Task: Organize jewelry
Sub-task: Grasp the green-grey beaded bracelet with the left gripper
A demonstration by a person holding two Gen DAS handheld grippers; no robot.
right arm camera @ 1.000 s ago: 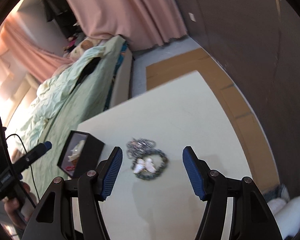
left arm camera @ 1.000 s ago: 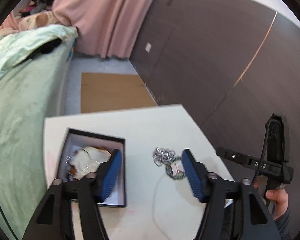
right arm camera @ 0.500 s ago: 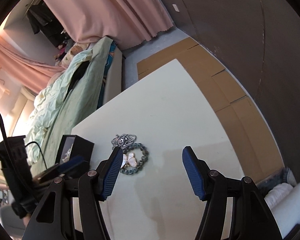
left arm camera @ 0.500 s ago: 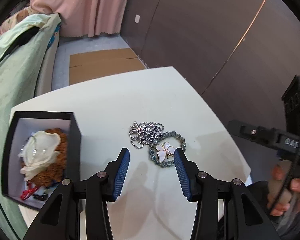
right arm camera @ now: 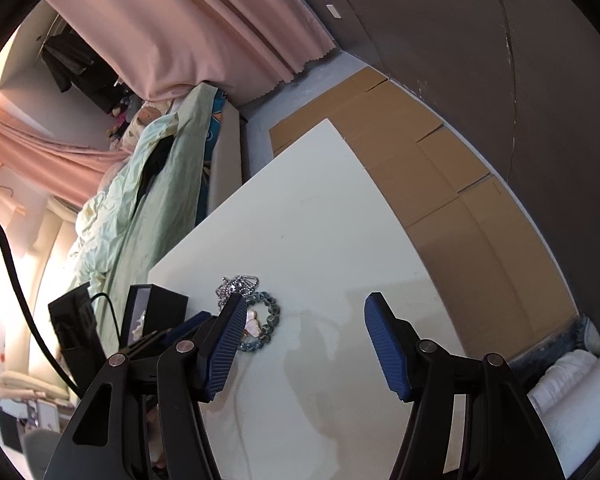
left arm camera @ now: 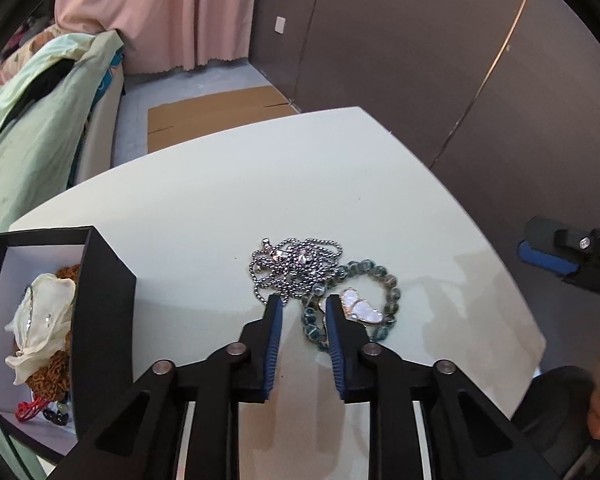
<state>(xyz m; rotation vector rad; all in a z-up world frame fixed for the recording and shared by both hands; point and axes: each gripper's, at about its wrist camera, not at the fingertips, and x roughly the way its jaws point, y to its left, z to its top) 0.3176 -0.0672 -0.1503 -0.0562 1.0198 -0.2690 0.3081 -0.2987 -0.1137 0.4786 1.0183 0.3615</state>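
counter (left arm camera: 220, 200): white, under both tools | black box (left arm camera: 104, 304): left of left gripper (left arm camera: 302, 306) | left gripper tips down, fingers (left arm camera: 274, 320) closing around bead bracelet (left arm camera: 380, 300), silver chain (left arm camera: 296, 266) just ahead | right gripper (right arm camera: 304, 320) tilted down, fingers spread, holding nothing

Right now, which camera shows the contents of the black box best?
The left wrist view: it looks into the black box at the jewelry inside. The right wrist view shows only its outer wall and a glimpse inside.
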